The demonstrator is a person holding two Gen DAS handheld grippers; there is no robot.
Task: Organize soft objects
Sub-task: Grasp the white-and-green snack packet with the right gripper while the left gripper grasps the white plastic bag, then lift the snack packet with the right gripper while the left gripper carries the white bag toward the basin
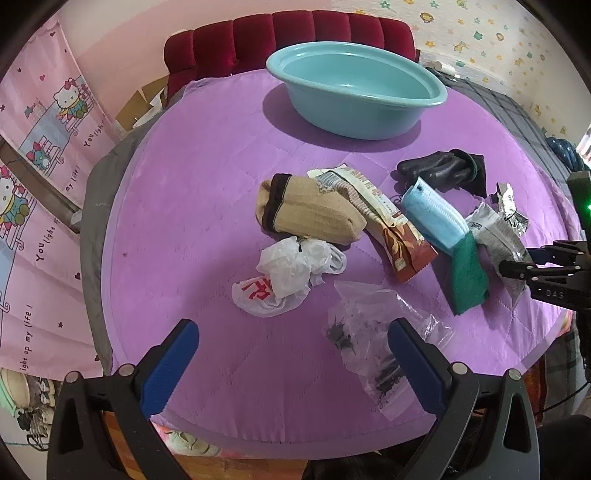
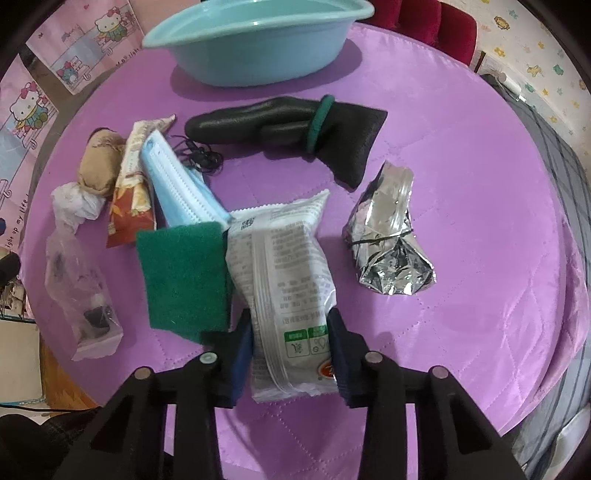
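Purple quilted cloth (image 1: 207,206) covers a round table, with pink cartoon-print hangings (image 1: 40,155) on the left wall, a red tufted headboard (image 1: 288,33) behind, and star-patterned wallpaper (image 1: 498,40) to the right. A teal basin (image 1: 354,99) stands at the far side.

From left to right in the left wrist view lie a crumpled white plastic bag (image 1: 291,273), a tan sock (image 1: 310,210), a brown-and-cream snack packet (image 1: 391,229), a clear bag (image 1: 373,339) with dark bits, a blue face mask (image 1: 432,214), a green scouring pad (image 1: 469,273), a black glove (image 1: 443,168) and a grey-white printed packet (image 1: 495,236).

The left gripper (image 1: 293,350) hangs over the near edge, blue pads spread wide with nothing between them, its right finger crossing the clear bag. The right gripper (image 2: 290,347) is clamped on the near end of the printed packet, which touches the scouring pad.

Only the right wrist view shows the crumpled foil pouch (image 2: 388,243) whole, and thin black earphone cords (image 2: 199,155) beside the mask. The left view catches the foil at its edge and hides part of the right gripper past the frame. Print on the packets is too small to read.
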